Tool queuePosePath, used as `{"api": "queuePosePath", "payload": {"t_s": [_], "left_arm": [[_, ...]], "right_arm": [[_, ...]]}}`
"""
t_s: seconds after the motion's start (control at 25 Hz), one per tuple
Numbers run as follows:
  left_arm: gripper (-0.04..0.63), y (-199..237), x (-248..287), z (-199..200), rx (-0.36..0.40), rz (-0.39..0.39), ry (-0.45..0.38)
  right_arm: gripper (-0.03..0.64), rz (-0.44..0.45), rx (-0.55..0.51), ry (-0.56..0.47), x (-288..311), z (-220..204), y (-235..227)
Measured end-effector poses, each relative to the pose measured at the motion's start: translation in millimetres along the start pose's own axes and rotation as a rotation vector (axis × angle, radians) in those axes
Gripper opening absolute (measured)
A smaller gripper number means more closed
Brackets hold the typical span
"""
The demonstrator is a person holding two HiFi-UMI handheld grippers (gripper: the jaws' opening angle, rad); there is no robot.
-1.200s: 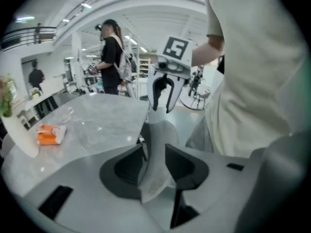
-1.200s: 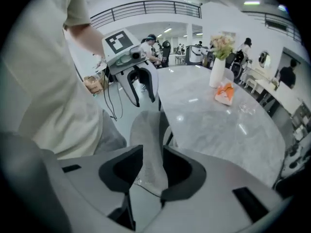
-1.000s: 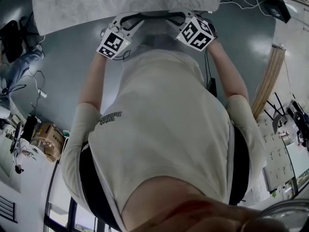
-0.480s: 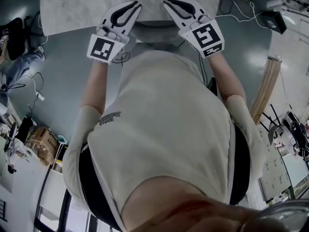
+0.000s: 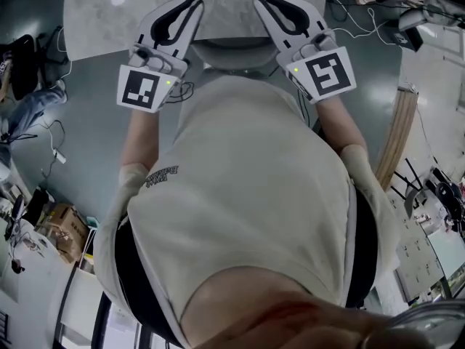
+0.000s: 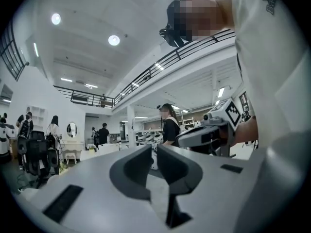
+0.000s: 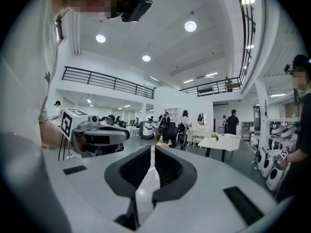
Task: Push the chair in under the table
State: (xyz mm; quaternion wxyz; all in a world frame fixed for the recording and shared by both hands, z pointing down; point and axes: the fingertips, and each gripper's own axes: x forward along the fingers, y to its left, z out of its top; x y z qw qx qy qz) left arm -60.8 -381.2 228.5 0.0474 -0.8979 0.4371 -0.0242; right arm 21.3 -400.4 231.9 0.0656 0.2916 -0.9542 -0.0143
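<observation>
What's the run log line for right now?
chair: back at table edge | left tongs: just been closing, nearly shut, empty | right tongs: just been closing, nearly shut, empty | both: clear of chair

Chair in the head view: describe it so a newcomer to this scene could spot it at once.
Find the pale marbled table across the top of the head view. At the middle of its near edge, just ahead of the person's shirt, a curved grey chair back pokes out from beneath it. It is plain and matte, unlike the veined tabletop and the glossy blue-grey floor.
</observation>
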Motion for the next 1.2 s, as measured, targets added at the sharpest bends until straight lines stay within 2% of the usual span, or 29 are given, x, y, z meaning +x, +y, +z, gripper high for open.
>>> {"api": "queuePosePath", "payload": {"t_s": [0.2, 0.44, 1.2], "left_arm": [[0.034, 4.7, -6.3, 14.6, 0.006, -0.005, -0.009], [0.031, 4.5, -18.6, 32.7, 0.026, -0.011, -0.067], [0.031, 10.5, -34.6, 35.5, 0.033, -0.009, -0.044]], "right_arm": [[0.009, -0.048, -0.008, -0.036, 0.7, 22.9, 8.0], [0.009, -0.075, -0.015, -0.057, -0.7, 37.1, 16.3], [0.009, -0.097, -0.026, -0.084, 2.1, 53.1, 32.1]]}}
